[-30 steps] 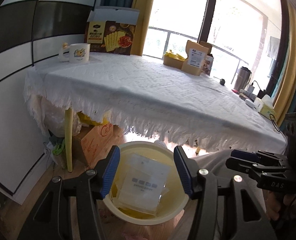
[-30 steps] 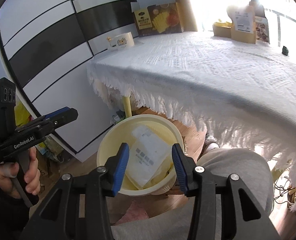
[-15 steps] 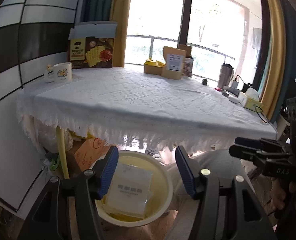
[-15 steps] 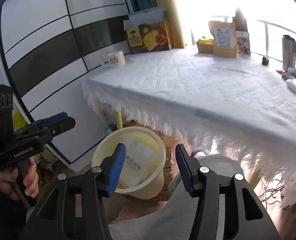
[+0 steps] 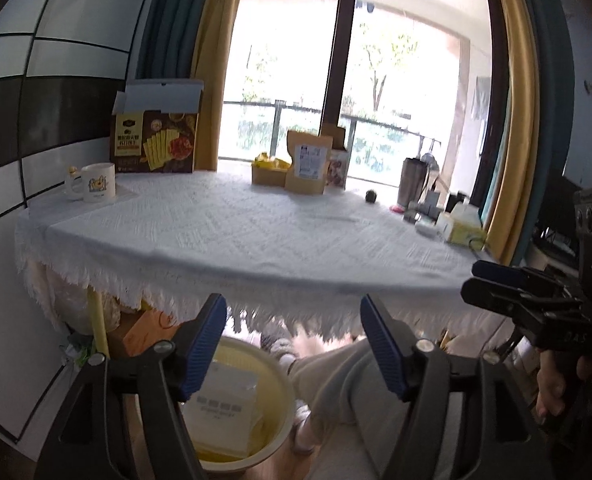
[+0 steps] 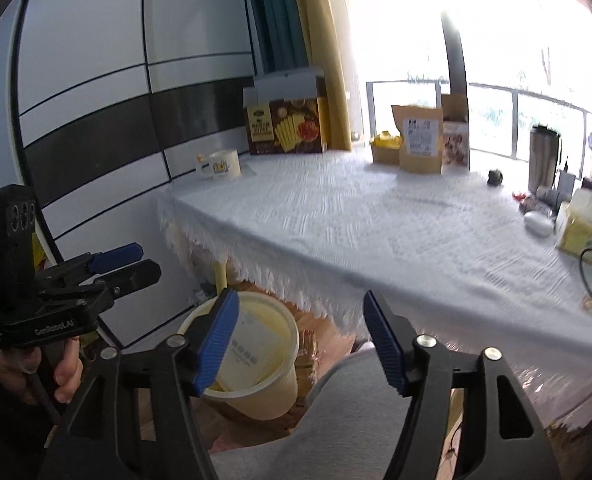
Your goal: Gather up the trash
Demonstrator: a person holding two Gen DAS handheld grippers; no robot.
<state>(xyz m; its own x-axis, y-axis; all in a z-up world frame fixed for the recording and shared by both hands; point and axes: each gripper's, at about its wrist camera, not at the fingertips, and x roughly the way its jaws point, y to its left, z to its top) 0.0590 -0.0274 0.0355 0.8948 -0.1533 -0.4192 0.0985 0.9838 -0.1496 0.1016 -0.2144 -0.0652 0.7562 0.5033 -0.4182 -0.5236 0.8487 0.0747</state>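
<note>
Both grippers hung in open air before the fringed front edge of a table under a white woven cloth [image 5: 256,236]. The left gripper [image 5: 294,344] had its blue pads spreading apart with nothing between them; the right gripper [image 6: 299,340] likewise. Below the edge, on the floor, a round pale-yellow plastic bucket [image 6: 272,396] held a flat white packet [image 5: 226,404]. A grey-trousered knee [image 5: 347,384] sat just beside the bucket.
</note>
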